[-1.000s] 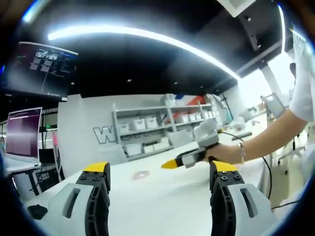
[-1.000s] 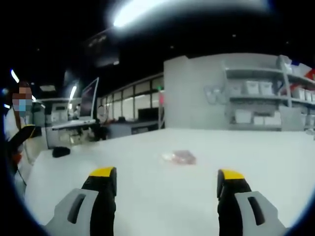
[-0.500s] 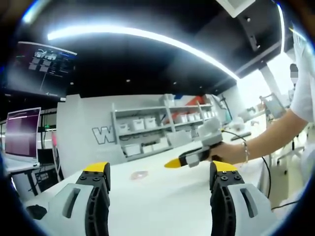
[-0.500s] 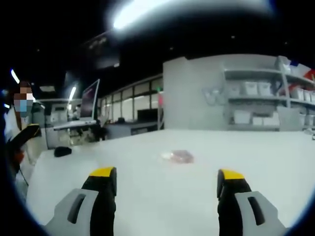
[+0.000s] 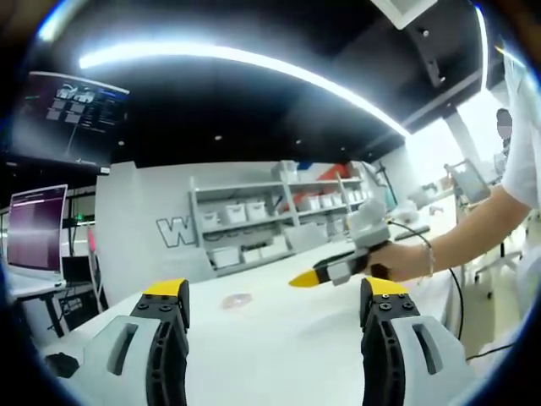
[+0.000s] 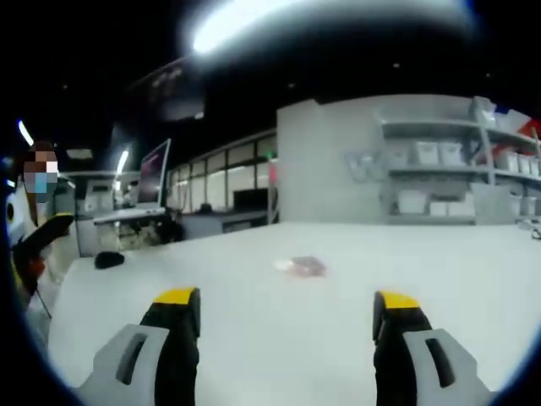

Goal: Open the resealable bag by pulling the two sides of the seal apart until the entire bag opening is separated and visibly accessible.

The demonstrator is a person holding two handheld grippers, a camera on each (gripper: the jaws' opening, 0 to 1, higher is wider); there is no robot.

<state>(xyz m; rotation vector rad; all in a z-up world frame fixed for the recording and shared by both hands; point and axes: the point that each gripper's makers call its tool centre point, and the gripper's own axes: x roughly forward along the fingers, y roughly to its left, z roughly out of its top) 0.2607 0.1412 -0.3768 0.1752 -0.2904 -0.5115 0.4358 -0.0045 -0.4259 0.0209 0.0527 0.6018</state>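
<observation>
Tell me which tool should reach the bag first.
Right, probably. The small clear resealable bag lies straight ahead between the right tool's open jaws; for the left tool, also open, it sits off-centre.

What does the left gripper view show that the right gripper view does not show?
The left gripper view alone shows the right tool from the side, held by a person's hand, and a hanging screen overhead. The right gripper view alone shows a person at its left edge and glass-walled rooms behind. Both show the small bag lying flat on the white table, the shelves of bins, and a dark object near the table edge. Each view's own jaws stand open.
</observation>
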